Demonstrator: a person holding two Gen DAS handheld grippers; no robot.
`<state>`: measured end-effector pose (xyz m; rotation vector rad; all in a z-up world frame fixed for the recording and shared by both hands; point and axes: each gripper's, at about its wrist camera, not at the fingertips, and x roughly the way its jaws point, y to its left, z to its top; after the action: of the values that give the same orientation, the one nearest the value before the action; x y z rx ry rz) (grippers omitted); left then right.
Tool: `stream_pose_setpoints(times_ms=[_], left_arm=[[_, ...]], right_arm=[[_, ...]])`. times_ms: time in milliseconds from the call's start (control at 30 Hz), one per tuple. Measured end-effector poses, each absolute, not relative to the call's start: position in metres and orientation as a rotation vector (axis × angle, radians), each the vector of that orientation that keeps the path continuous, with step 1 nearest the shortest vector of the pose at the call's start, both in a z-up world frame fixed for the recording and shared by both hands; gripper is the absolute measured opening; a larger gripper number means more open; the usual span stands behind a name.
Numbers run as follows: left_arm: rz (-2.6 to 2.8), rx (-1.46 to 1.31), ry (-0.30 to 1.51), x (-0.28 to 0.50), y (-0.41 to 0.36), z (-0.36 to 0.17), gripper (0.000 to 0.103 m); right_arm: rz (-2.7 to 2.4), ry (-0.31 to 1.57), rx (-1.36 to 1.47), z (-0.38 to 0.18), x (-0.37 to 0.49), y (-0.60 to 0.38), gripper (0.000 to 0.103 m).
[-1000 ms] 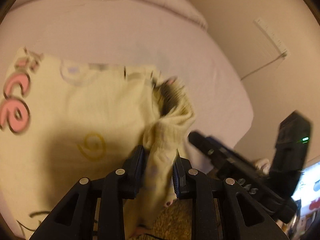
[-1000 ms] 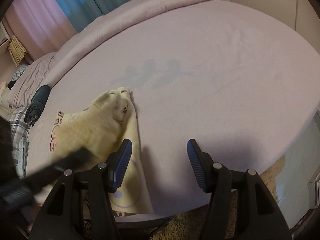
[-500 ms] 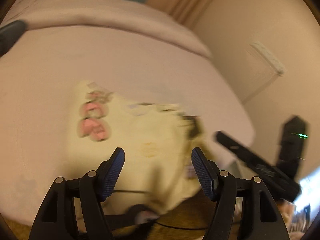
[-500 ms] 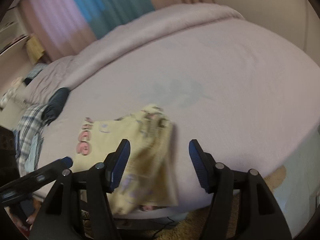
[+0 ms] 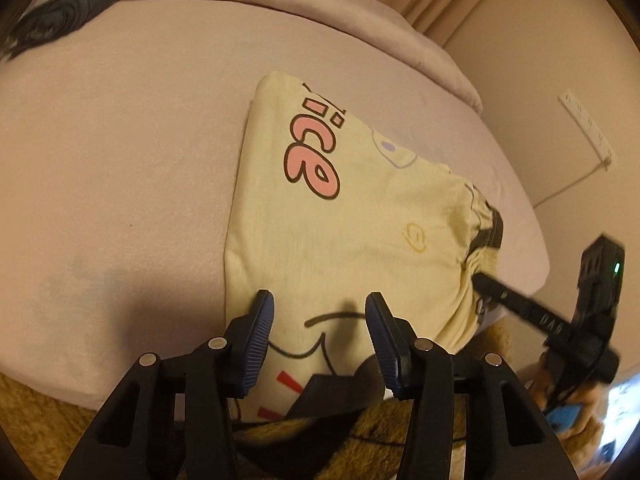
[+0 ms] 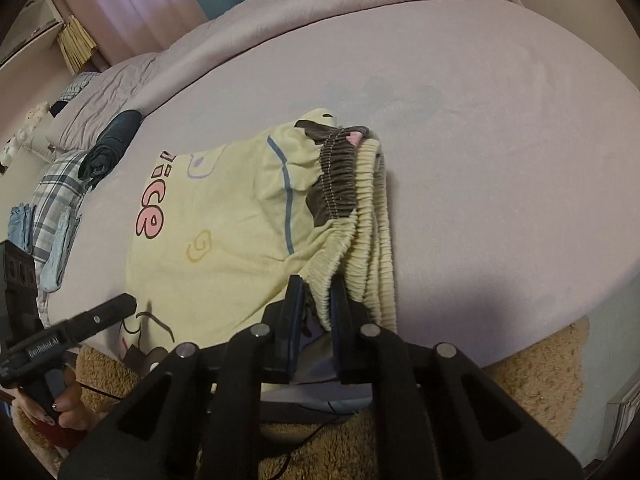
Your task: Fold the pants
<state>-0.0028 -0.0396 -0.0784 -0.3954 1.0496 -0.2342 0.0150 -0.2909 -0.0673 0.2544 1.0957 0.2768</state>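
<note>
Pants on the bed, waistband pinched

Pants (image 6: 224, 236), pale yellow, spread folded on lilac bed (image 6: 480, 128) near its front edge. Right gripper (image 6: 316, 300) just closed, clamping gathered waistband (image 6: 360, 216). Left gripper (image 5: 316, 316) half open over near hem, jaws just narrowing, gripping nothing. Brown rug (image 6: 540, 364) below.

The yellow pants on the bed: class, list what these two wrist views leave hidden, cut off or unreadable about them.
- Near hem of the pants: left wrist view, hidden behind the open left gripper.
- Waistband lower end: right wrist view, covered by the right gripper, shut on it.
- Layers underneath: both views, covered by the top layer.
- Pink lettering: first letters hidden in the fold.
</note>
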Motion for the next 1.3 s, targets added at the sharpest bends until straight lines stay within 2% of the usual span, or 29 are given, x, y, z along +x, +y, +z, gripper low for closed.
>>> stream_pose_setpoints(times_ms=[67,133,200,233,333,533,567,600,633,667,700,867,967,1067,1133,1167,1233,1300], left_arm=[[-0.248,-0.388,1.072,0.001,-0.036,-0.072,0.051],[-0.254,-0.396,1.063,0.009,-0.028,-0.064,0.051],[-0.222,-0.393,1.026,0.017,-0.011,-0.055,0.051],[-0.209,-0.393,1.014,0.022,-0.009,-0.053,0.051],[-0.197,-0.418,0.981,0.053,0.001,-0.051,0.052],[-0.187,-0.478,1.085,0.107,0.001,-0.084,0.052],[-0.172,-0.499,1.107,0.112,0.0,-0.092,0.052],[-0.164,-0.521,1.101,0.112,0.001,-0.094,0.052],[-0.162,-0.554,1.053,0.109,0.003,-0.093,0.052],[-0.163,-0.577,1.012,0.106,0.005,-0.091,0.043],[-0.157,-0.576,1.011,0.105,0.005,-0.091,0.026],[-0.158,-0.605,0.993,0.096,0.019,-0.08,0.016],[-0.131,-0.583,0.949,0.09,0.022,-0.067,0.016],[-0.023,-0.504,0.941,0.092,0.025,-0.072,0.016],[0.012,-0.485,0.974,0.094,0.027,-0.079,0.016],[0.012,-0.492,0.986,0.092,0.028,-0.082,0.016],[-0.004,-0.511,0.995,0.085,0.032,-0.082,0.016],[-0.03,-0.519,1.004,0.078,0.034,-0.078,0.016]], right_arm=[[0.286,1.104,0.261,-0.061,0.02,-0.294,0.018],[0.3,1.076,0.242,-0.051,0.021,-0.294,0.029],[0.261,1.026,0.185,-0.037,0.025,-0.29,0.059],[0.23,1.008,0.157,-0.032,0.029,-0.292,0.062],[0.215,0.959,0.114,-0.025,0.046,-0.295,0.063],[0.259,1.077,0.175,-0.066,0.093,-0.296,0.062],[0.251,1.082,0.173,-0.071,0.094,-0.295,0.053],[0.256,1.077,0.17,-0.076,0.094,-0.293,0.039],[0.26,1.062,0.171,-0.077,0.093,-0.293,0.038],[0.264,1.045,0.173,-0.076,0.09,-0.296,0.035],[0.277,1.032,0.171,-0.073,0.088,-0.295,0.031],[0.321,0.944,0.149,-0.04,0.085,-0.289,0.029],[0.322,0.895,0.122,-0.027,0.091,-0.287,0.029],[0.288,0.96,0.145,-0.046,0.108,-0.288,0.03],[0.234,1.066,0.144,-0.075,0.116,-0.291,0.036],[0.216,1.095,0.141,-0.085,0.117,-0.293,0.042],[0.226,1.058,0.137,-0.086,0.111,-0.293,0.045],[0.204,1.065,0.11,-0.078,0.105,-0.295,0.06]])
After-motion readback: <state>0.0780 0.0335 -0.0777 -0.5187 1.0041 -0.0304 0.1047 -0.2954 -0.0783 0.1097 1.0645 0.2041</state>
